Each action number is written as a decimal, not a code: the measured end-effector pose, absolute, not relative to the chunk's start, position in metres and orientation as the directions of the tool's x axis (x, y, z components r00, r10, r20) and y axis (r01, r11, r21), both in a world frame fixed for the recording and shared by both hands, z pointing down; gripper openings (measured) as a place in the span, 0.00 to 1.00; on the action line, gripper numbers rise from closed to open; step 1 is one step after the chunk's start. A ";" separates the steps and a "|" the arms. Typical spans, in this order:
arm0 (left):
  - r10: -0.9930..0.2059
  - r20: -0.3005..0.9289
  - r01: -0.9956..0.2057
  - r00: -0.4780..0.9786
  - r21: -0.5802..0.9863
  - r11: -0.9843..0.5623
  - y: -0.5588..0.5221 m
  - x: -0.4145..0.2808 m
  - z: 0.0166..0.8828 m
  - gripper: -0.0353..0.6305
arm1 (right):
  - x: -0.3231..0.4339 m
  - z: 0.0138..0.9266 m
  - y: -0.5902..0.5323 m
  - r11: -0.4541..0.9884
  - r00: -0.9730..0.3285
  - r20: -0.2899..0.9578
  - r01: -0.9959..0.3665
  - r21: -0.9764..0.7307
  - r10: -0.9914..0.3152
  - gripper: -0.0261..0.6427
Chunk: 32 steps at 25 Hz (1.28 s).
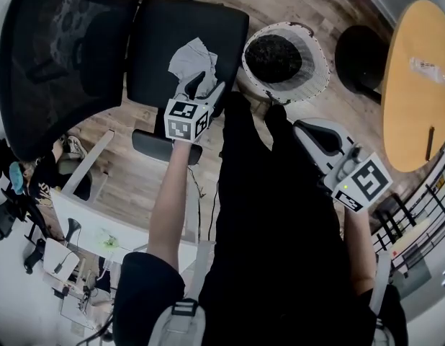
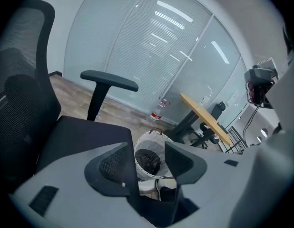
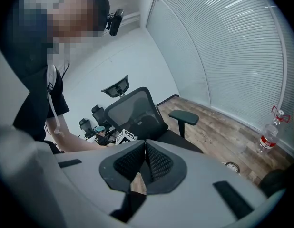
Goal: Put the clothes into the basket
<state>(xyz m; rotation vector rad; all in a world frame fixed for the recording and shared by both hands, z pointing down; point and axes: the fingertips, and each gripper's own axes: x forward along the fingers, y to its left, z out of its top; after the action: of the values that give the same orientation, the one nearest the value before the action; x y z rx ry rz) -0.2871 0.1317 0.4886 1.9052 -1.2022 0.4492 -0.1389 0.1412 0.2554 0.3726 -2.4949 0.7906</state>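
- Task item: one light-grey cloth, crumpled into a loose heap with folds sticking up. It lies on the front part of the office chair seat.
- Basket: white, round and ribbed, on the floor just off the chair's front edge. There's a dark garment already inside.
- Left gripper: over the chair seat, right beside the grey cloth. Its jaws are apart with nothing between the pads. Can't tell if it touches the fabric.
- Right gripper: well off the chair's front, past the basket. Jaws are pressed together and empty.
- Writing: gripper cubes show black-and-white square markers. A bottle on the floor beyond the chair has a red label, print too small to read.
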 end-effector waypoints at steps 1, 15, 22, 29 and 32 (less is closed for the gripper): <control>-0.572 0.673 -0.874 0.470 0.444 -0.196 0.132 -0.291 0.497 0.41 | -0.141 0.257 0.141 0.795 -0.841 0.532 -0.391 -0.464 -0.102 0.06; -0.456 0.799 -0.920 0.392 0.336 -0.201 0.141 -0.316 0.598 0.60 | -0.145 0.280 0.136 0.763 -0.822 0.564 -0.415 -0.495 -0.081 0.06; -0.384 0.856 -0.937 0.345 0.292 -0.193 0.157 -0.321 0.640 0.66 | -0.144 0.287 0.137 0.742 -0.818 0.568 -0.433 -0.511 -0.086 0.06; -0.351 0.894 -0.957 0.278 0.229 -0.177 0.164 -0.332 0.680 0.73 | -0.147 0.299 0.139 0.726 -0.817 0.573 -0.436 -0.532 -0.071 0.06; -0.327 0.906 -0.956 0.267 0.208 -0.206 0.167 -0.330 0.695 0.76 | -0.146 0.307 0.138 0.718 -0.813 0.578 -0.440 -0.539 -0.065 0.06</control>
<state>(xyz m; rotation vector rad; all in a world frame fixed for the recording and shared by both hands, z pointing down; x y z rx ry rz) -0.3303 0.1671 0.6952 1.7034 -1.1870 0.9489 -0.1455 0.1382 0.3067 0.3838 -2.3891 0.9354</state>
